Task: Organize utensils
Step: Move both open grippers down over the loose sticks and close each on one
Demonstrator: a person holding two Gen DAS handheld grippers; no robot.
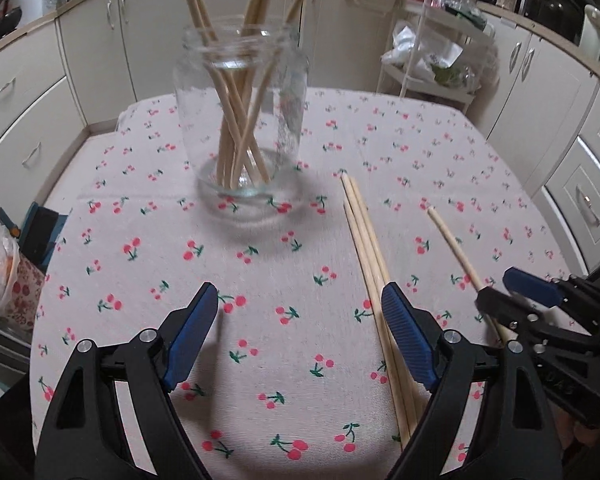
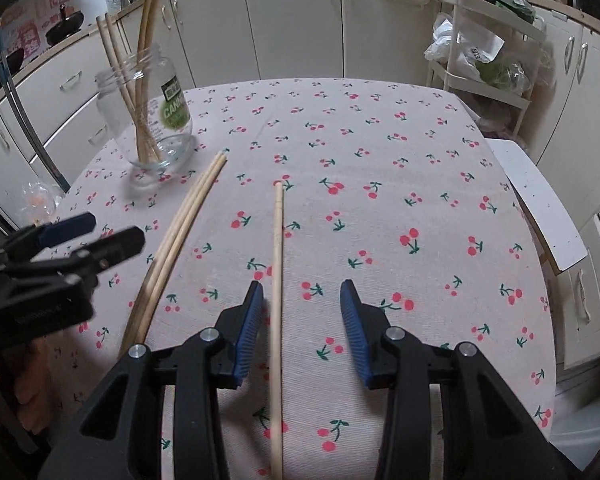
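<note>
Left gripper (image 1: 300,300): jaws wide, nothing between them, low in its own view.
Right gripper (image 2: 302,300): jaws partly apart, straddling the single chopstick (image 2: 277,280) without pressing it.
Loose chopsticks (image 1: 366,248): lying together on the cherry tablecloth (image 1: 260,280), right of centre.
Glass jar (image 1: 240,120): upright, upper centre, holding chopsticks.

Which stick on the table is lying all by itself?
The single stick running between the right gripper's open fingers. The other three sticks lie bunched together nearer the jar.
</note>
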